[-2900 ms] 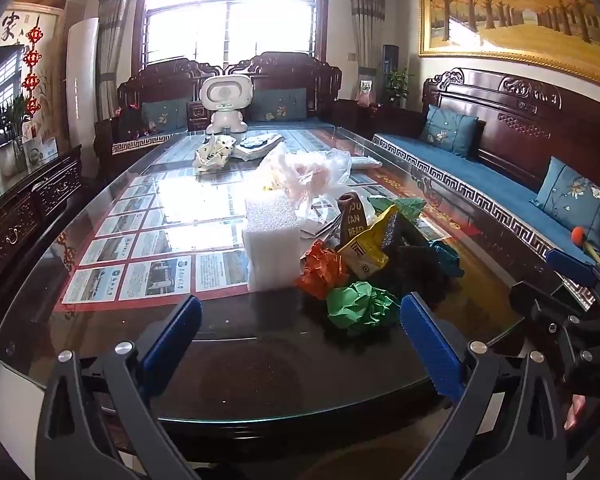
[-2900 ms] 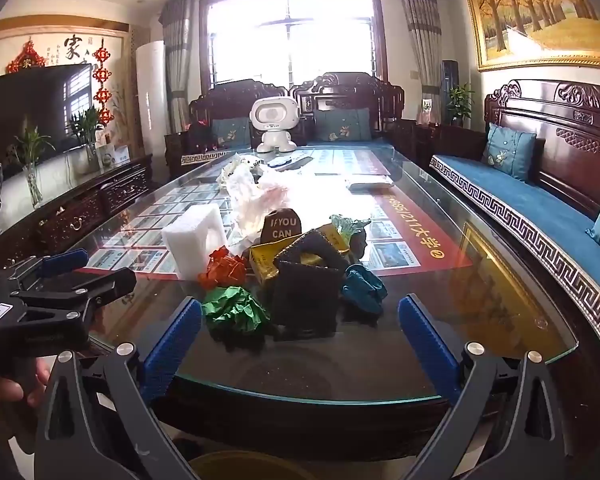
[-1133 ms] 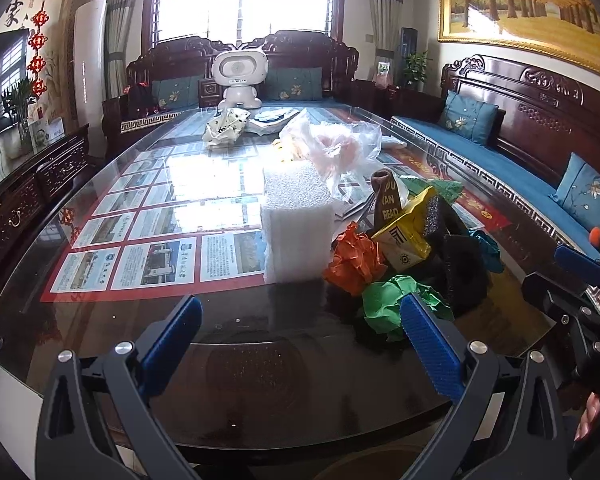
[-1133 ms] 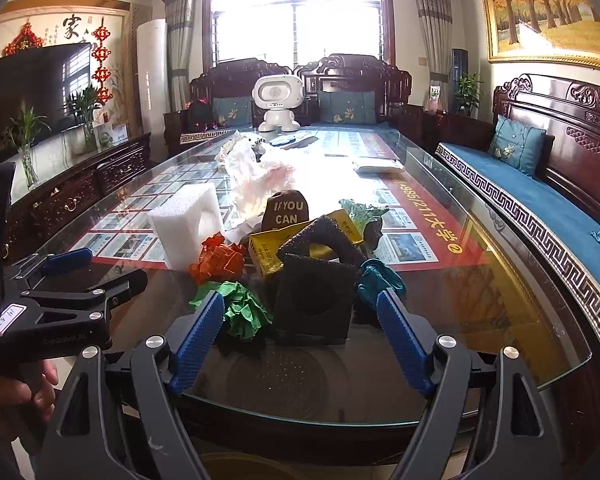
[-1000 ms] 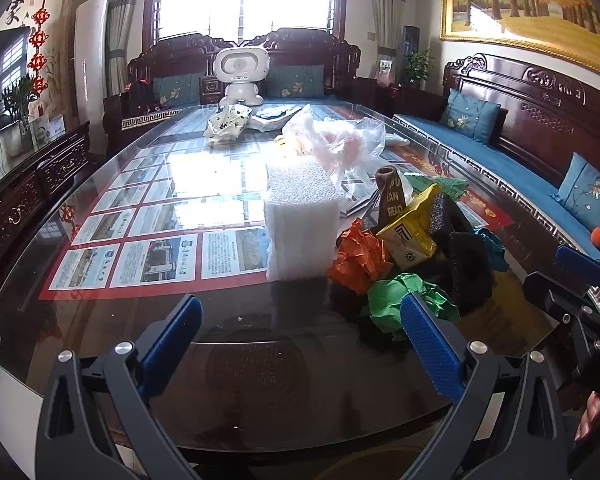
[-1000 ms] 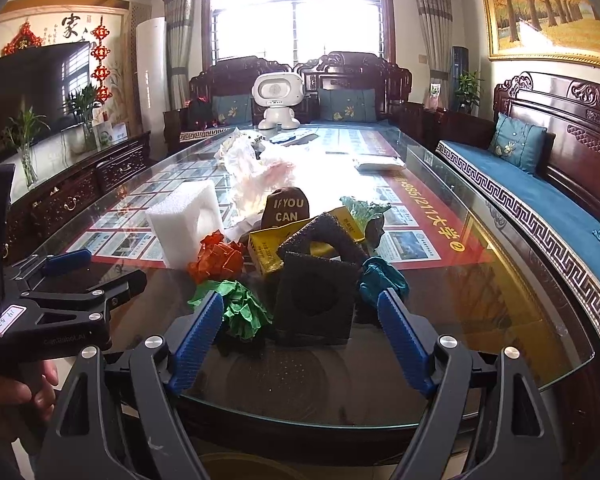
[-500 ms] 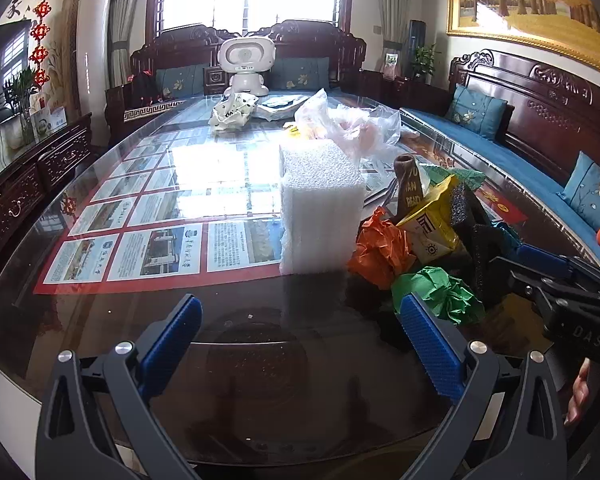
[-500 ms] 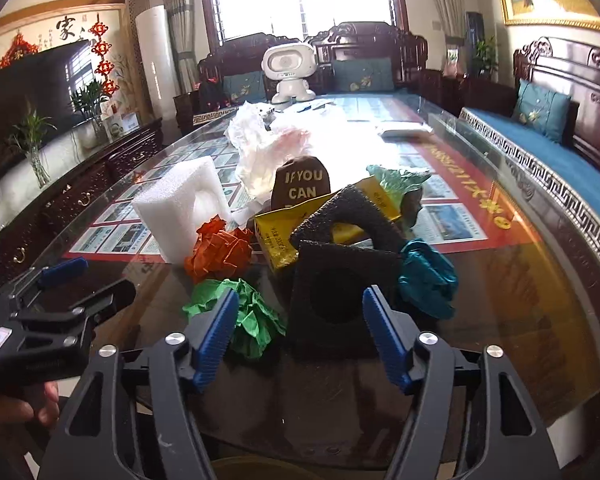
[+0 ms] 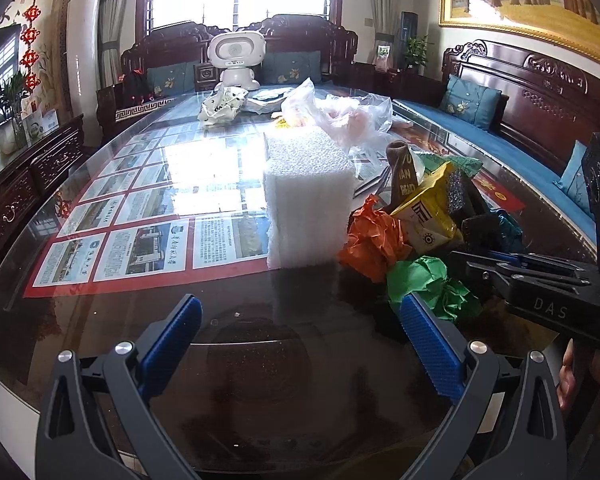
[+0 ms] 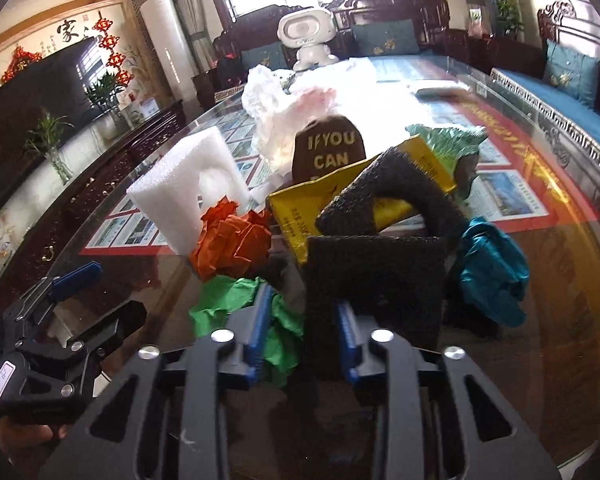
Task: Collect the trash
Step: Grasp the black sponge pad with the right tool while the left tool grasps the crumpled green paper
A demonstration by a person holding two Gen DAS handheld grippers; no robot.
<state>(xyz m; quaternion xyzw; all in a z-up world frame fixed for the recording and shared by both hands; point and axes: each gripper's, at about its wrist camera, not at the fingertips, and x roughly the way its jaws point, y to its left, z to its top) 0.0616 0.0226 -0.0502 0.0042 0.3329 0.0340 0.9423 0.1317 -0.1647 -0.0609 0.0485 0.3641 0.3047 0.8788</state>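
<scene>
- A long glass-topped table (image 9: 112, 320) fills a living room, with printed sheets showing under the glass
- A heap of trash sits on the near right part of the table
- The right gripper (image 10: 303, 334) has its two blue fingers drawn close together, one on each side of the near left edge of a black foam piece (image 10: 376, 280) that stands upright on the glass; the fingers appear to press on the foam, though the contact itself is hard to see
- A crumpled green paper ball (image 10: 236, 304) lies just left of the black foam, touching the gripper's left finger
- A crumpled orange paper ball (image 10: 232, 240) lies just behind the green one
- A white foam block (image 10: 180, 196) stands upright to the left of the orange ball
- A yellow packet (image 10: 304, 208) and a second curved black foam piece (image 10: 396, 196) lean behind the gripped foam
- A brown card with the words "IF YOU CAN" (image 10: 330, 152) stands further back
- A crumpled teal wad (image 10: 492, 276) lies just right of the black foam
- A clear plastic bag (image 9: 340, 116) sits further away on the table
- The left gripper (image 9: 300, 338) hovers over the near edge of the table with its blue fingers spread wide and nothing between them, facing the white foam block
- A white toy robot (image 9: 236, 60) stands at the far end of the table
</scene>
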